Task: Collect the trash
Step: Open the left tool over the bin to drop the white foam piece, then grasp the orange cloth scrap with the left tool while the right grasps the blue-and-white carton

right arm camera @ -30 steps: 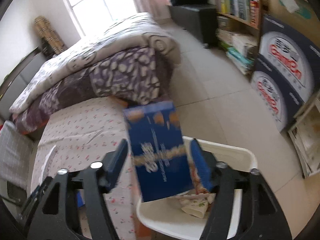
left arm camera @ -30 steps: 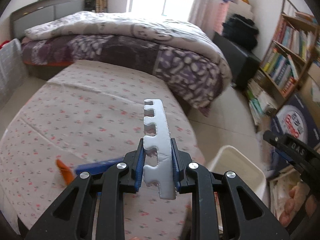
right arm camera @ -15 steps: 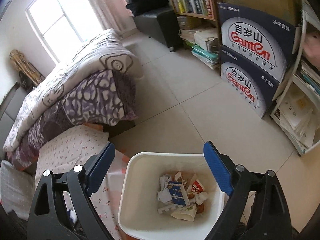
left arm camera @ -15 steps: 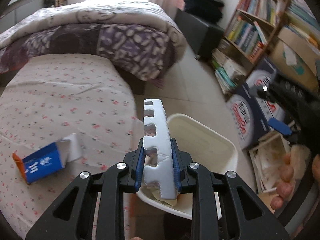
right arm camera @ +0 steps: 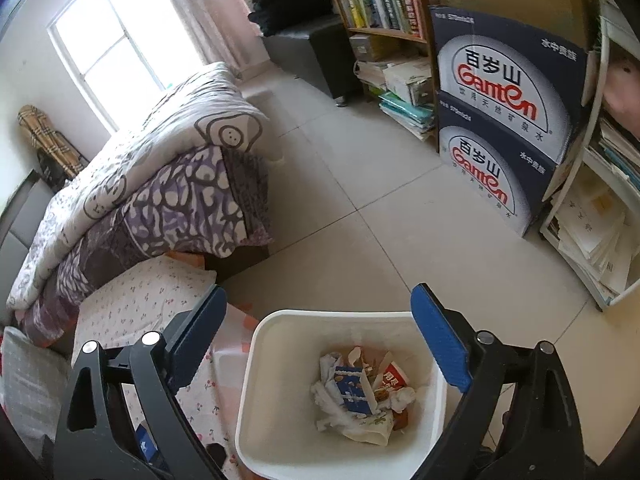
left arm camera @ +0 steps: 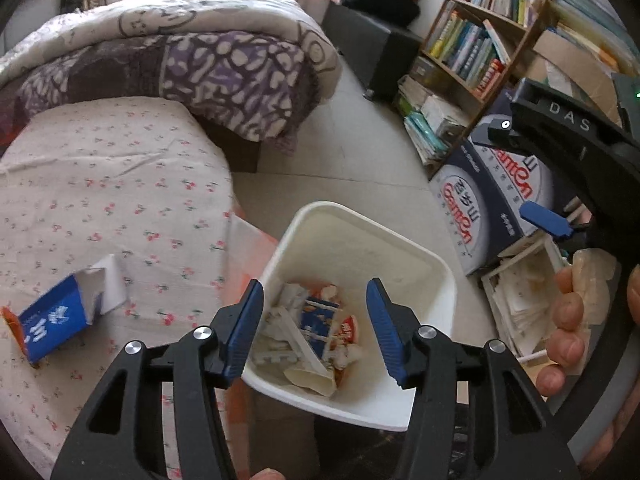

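A white bin [left arm camera: 360, 216] [right arm camera: 332, 314] stands on the floor beside the flowered table [left arm camera: 100, 200]. It holds crumpled paper, a blue snack box [right arm camera: 352, 392] [left arm camera: 318, 320] and a white notched foam piece [left arm camera: 280, 340]. My left gripper [left arm camera: 316, 286] hangs over the bin with its jaws opening and nothing between them. Over the same bin, my right gripper [right arm camera: 319, 292] has its jaws opening wide and is empty too; one of its blue pads [left arm camera: 544, 220] shows in the left wrist view. A blue-and-white carton [left arm camera: 60, 320] lies on the table to the left.
A bed with a purple-and-white quilt [left arm camera: 224, 68] stands behind the table. A bookshelf [left arm camera: 480, 40] and two stacked dark Ganten boxes [right arm camera: 504, 120] line the right side. Pale tiled floor [right arm camera: 360, 184] lies between them. A person's fingers [left arm camera: 560, 320] grip the right handle.
The right gripper let the blue box fall into the bin and opened wide. The left gripper swung from the table to over the bin and let go of the foam piece, now inside.
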